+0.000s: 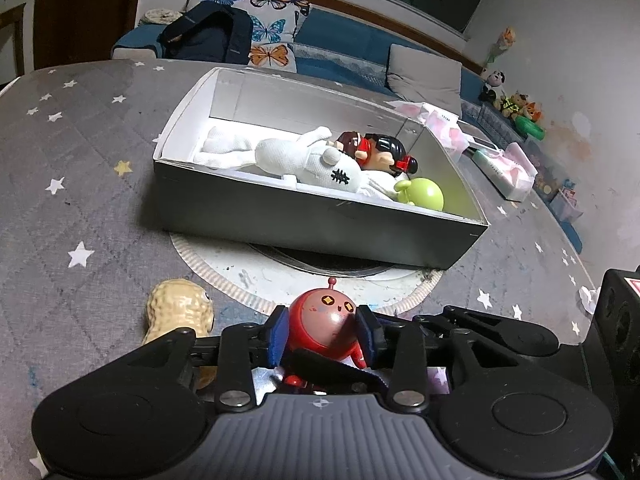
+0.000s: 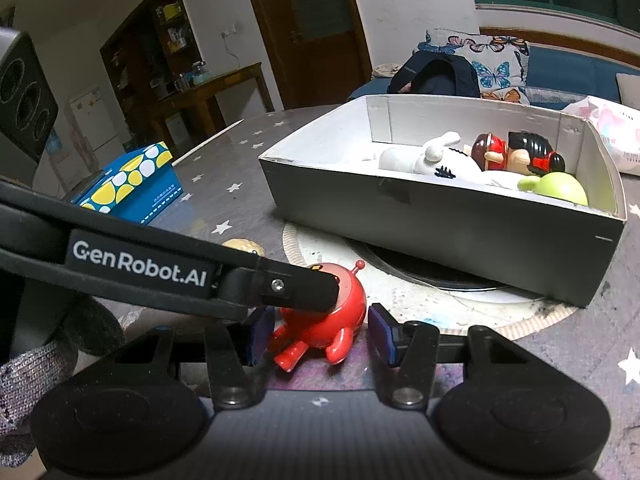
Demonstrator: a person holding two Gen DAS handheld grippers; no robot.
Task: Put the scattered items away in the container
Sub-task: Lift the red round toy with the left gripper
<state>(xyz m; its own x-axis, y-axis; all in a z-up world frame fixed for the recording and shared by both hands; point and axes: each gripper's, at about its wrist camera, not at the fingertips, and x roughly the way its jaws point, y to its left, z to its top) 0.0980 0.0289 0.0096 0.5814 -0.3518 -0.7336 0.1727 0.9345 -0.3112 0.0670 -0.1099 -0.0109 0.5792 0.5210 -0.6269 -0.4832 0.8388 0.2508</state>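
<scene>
Glossy red round plastic robot figure (image 2: 320,312) lies between right tool (image 2: 320,334) pads, untouched, antenna pointing away. Left tool (image 1: 322,334) open, straddling same figure.

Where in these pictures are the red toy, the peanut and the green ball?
red toy (image 1: 324,322): left wrist view, on its round face.
peanut (image 1: 178,310): left wrist view, on its ridged shell.
green ball (image 2: 562,192): right wrist view, on its rounded top, inside the box.
</scene>
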